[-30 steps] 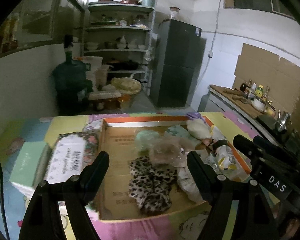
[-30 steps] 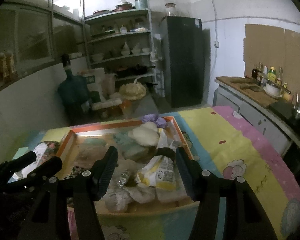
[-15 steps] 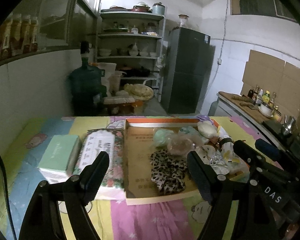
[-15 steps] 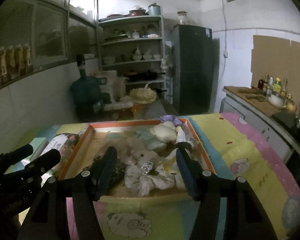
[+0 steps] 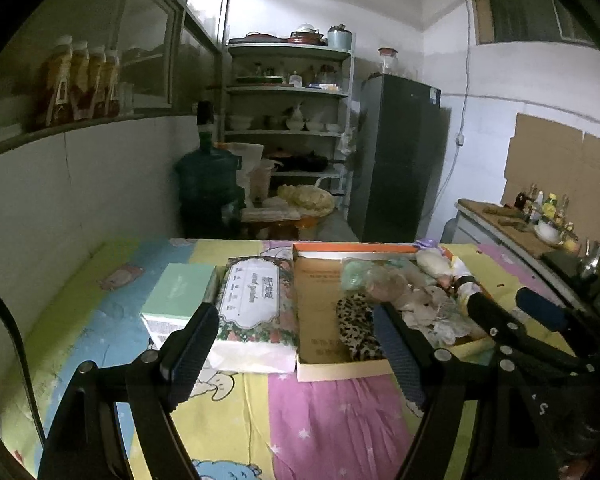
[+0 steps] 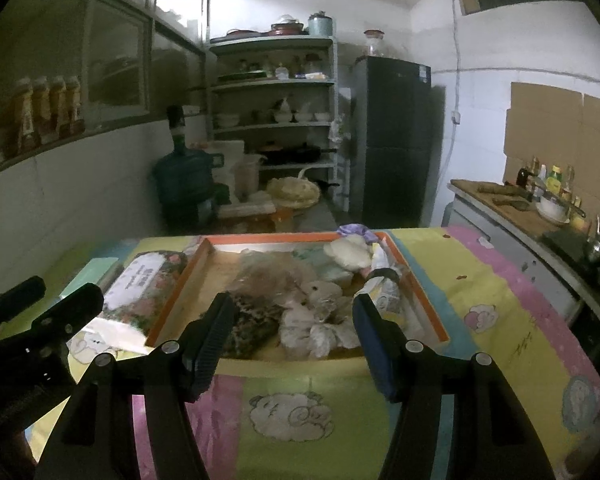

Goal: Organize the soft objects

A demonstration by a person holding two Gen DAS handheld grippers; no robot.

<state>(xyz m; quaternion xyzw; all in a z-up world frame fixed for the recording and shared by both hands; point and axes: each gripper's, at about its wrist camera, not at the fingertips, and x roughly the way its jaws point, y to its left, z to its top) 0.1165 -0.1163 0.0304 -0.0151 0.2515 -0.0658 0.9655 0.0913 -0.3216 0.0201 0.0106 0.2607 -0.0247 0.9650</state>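
Behind everything stands a dim kitchen with open shelves, a dark fridge and a big water jug; nearer, a table under a bright cartoon-print cloth carries the work. Over the last second both cameras have drawn back and up: the cardboard box that filled the view between the fingers now sits smaller and farther ahead of them, with a wide strip of cloth showing between jaws and box.

Left gripper hangs released, jaws spread wide and holding nothing; beyond its left finger lie a flowered tissue pack and, farther left, a mint-green box, both outside the cardboard box. Right gripper is likewise spread and empty, its fingers framing the near edge of the box.

Inside the box, ahead of the right-hand jaws and past the left gripper's right finger, the soft things are heaped together: a leopard-print cloth nearest, a pale crumpled bundle beside it, a small plush toy, a cream stuffed piece toward the far wall, and greenish bagged items behind.

My reading is that the retreat with empty jaws fits either a finished gathering into the box or a pause before sorting the heap; the pictures do not settle which.
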